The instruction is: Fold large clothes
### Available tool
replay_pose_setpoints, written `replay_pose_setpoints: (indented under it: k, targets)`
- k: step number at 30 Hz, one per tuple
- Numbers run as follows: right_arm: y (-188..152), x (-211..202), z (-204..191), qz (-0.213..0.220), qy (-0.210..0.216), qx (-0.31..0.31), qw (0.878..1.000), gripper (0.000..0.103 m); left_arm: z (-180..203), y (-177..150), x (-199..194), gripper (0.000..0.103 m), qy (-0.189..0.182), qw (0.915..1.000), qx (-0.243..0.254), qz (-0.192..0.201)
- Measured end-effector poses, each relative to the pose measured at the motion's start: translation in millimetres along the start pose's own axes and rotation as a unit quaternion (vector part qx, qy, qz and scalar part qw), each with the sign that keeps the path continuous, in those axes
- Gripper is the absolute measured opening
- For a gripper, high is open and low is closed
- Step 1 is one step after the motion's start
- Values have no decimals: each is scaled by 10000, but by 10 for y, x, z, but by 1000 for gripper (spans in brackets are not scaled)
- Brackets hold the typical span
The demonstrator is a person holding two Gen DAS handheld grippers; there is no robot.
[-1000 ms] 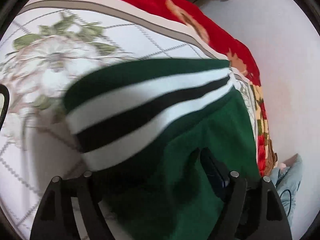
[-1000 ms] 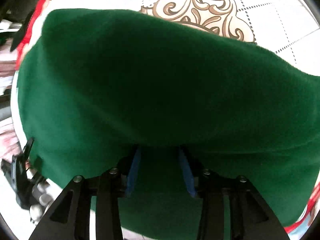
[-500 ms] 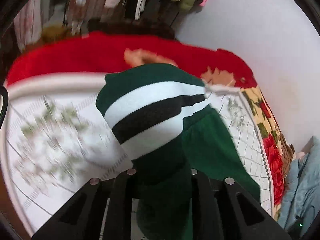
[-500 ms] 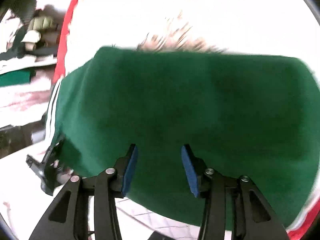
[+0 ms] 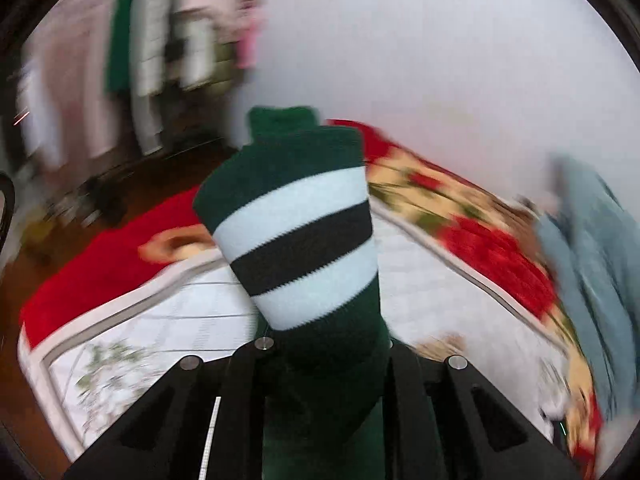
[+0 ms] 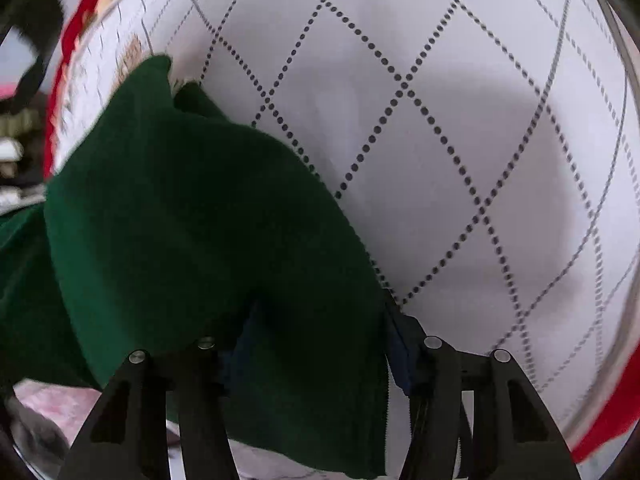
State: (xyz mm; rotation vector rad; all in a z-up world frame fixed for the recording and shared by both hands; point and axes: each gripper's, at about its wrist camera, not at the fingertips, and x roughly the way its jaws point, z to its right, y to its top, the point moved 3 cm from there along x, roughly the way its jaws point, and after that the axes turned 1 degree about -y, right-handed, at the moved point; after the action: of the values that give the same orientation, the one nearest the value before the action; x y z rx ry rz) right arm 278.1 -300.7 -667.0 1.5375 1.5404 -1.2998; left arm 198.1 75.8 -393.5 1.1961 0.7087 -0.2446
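The garment is a dark green knit sweater with white and black stripes. In the left wrist view my left gripper (image 5: 324,354) is shut on its striped sleeve (image 5: 300,240), which stands up in front of the camera, lifted above the bed (image 5: 168,312). In the right wrist view my right gripper (image 6: 320,340) has its fingers spread wide, and the green body of the sweater (image 6: 192,220) lies bunched between and over them. The blue pads (image 6: 400,344) are apart and I see no pinch on the cloth. The view is blurred.
The bed has a white quilted cover with dotted diamonds (image 6: 460,152) and a red floral border (image 5: 480,240). A pale blue garment (image 5: 592,256) lies at the bed's right edge. Hanging clothes on a rack (image 5: 152,48) stand beyond the bed, beside a plain wall.
My left gripper closed on the striped sleeve and lifted it up off the bed. The right gripper stayed spread while the green cloth slid left, baring the white quilt.
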Motion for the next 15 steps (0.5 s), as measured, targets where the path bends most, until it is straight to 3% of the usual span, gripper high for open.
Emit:
replay_pose_setpoints:
  k: [4,8,12,15]
  targets:
    - [-20,-9,49,-149,346,-153,9992,57,818,-356,-87,11,-903,9909,921,-374]
    - [25,-22,80,-193,439,-219,9986,57,1422,-994,-124,11,-1646,9667,1697,-979]
    - [87,-58,145,-207,583,-301,9976,57,1671,-1693,-30,11,-1938,9398,2287,-1639]
    - [-53,-24,287,-220,671,-298,9971,57,1687,-2013,38,11,-1894,9292,2584,-1844]
